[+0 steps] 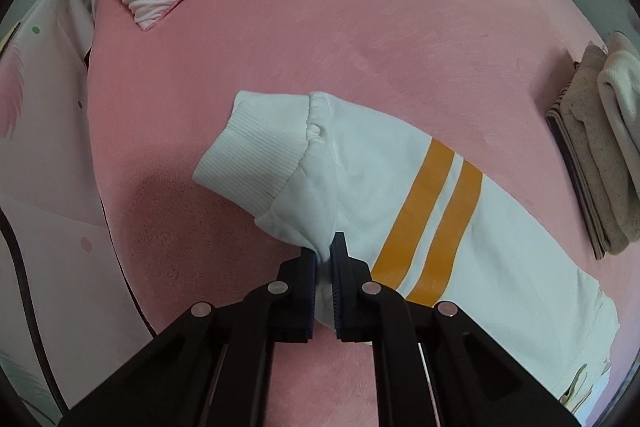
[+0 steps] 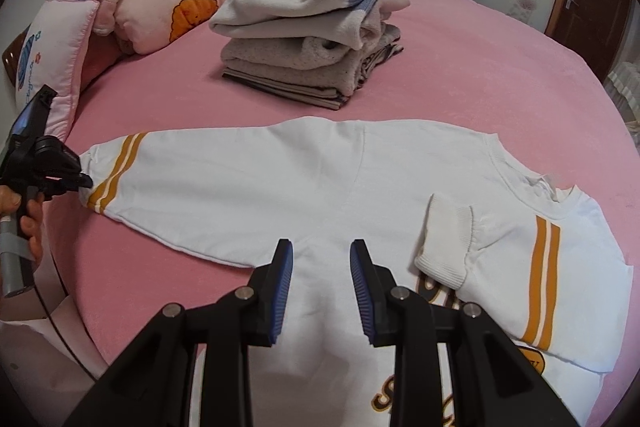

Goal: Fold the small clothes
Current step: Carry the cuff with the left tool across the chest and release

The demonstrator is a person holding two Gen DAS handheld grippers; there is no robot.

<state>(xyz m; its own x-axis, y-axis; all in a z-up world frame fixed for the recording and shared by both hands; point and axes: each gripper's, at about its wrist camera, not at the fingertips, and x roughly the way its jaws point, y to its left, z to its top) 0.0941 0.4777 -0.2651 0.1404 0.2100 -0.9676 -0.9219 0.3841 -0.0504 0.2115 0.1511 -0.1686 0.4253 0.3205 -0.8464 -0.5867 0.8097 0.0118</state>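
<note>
A white sweatshirt (image 2: 300, 179) with orange double stripes on its sleeves lies spread flat on the pink bed (image 2: 480, 87). Its right-hand sleeve is folded in over the chest, ribbed cuff (image 2: 444, 243) up. In the left wrist view, my left gripper (image 1: 326, 247) is shut on a pinch of the other sleeve (image 1: 400, 167) just behind its ribbed cuff (image 1: 256, 147). The right wrist view shows that same gripper (image 2: 76, 183) at the far left, held by a hand (image 2: 28, 223). My right gripper (image 2: 322, 251) hovers over the shirt's lower body, jaws apart, nothing between them.
A stack of folded clothes (image 2: 308, 39) sits on the bed beyond the sweatshirt, also at the right edge of the left wrist view as a pile (image 1: 600, 147). Pink pillows and folded quilts (image 2: 160, 7) lie at the head end. The bed's edge drops off at the left.
</note>
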